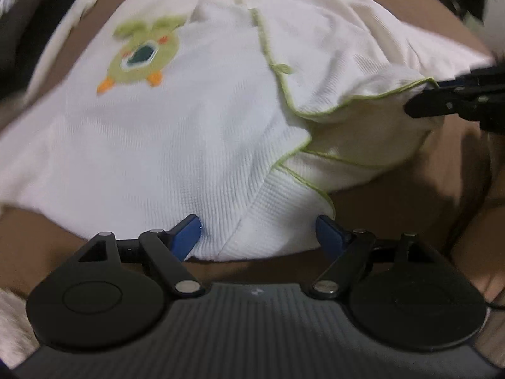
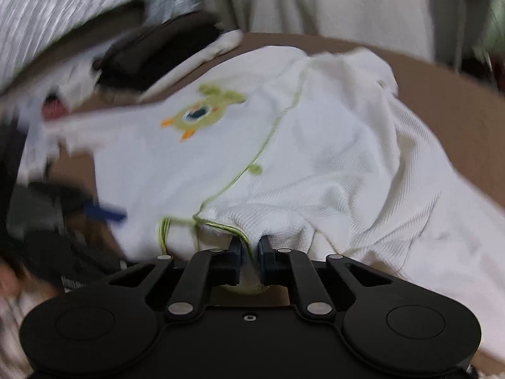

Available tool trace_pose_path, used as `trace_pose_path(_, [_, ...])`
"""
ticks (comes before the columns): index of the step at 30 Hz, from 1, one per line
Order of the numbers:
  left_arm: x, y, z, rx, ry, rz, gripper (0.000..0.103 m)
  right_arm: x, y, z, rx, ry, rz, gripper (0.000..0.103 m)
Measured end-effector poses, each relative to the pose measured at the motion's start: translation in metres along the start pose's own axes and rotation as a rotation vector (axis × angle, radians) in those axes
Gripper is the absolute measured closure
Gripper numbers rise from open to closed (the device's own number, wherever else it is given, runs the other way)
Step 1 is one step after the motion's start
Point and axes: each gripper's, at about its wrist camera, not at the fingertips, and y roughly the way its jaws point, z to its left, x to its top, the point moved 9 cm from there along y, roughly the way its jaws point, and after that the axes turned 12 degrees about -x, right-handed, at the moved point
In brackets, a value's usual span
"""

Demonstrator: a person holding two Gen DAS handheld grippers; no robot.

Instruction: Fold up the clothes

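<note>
A white ribbed baby garment (image 1: 189, 145) with green piping and a green creature patch (image 1: 143, 58) lies spread on a brown surface (image 1: 394, 208). My left gripper (image 1: 258, 232) stands open over the garment's near hem, its blue fingertips (image 1: 187, 232) on either side of the cloth without pinching it. In the right wrist view, my right gripper (image 2: 250, 246) is shut on a bunched, green-trimmed edge of the same garment (image 2: 315, 158). In the left wrist view the right gripper (image 1: 442, 101) comes in from the right, holding that lifted edge. The left gripper's blue finger (image 2: 105, 211) shows blurred at the left.
A dark garment (image 2: 157, 50) and striped grey cloth (image 2: 47, 9) are piled at the back left of the brown surface (image 2: 457, 120). Someone in pale clothing (image 2: 331, 0) stands behind the far edge. A fluffy white patch (image 1: 12, 325) sits at the lower left.
</note>
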Motion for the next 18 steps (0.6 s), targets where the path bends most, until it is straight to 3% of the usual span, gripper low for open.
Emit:
trace_pose_path(3, [0.004,0.003,0.018,0.018,-0.13,-0.024,0.022,0.018,0.017,-0.017,0.09,0.251,0.013,0.091])
trace_pose_path(5, [0.005,0.0,0.021,0.015,-0.151,-0.036,0.022,0.029,0.028,-0.028,0.155,0.424,0.015,0.091])
trace_pose_path(9, [0.002,0.007,0.032,0.085,-0.128,0.001,0.022,0.015,0.036,-0.041,0.105,0.478,0.014,0.092])
trace_pose_path(11, [-0.003,0.018,0.036,0.096,-0.113,0.04,0.01,0.004,0.037,-0.046,0.101,0.491,0.035,0.091])
trace_pose_path(13, [-0.006,0.023,0.044,0.109,-0.109,0.037,0.005,-0.005,0.034,-0.047,0.132,0.498,0.051,0.091])
trace_pose_path(15, [-0.006,0.015,0.042,0.09,-0.08,-0.003,0.025,-0.008,0.025,-0.042,0.134,0.45,0.046,0.091])
trace_pose_path(17, [-0.004,0.004,0.037,0.066,-0.043,-0.044,0.08,-0.01,0.016,-0.035,0.104,0.377,0.036,0.091])
trace_pose_path(18, [-0.002,-0.005,0.037,0.066,-0.033,-0.069,0.082,-0.01,0.011,-0.031,0.09,0.341,0.031,0.092])
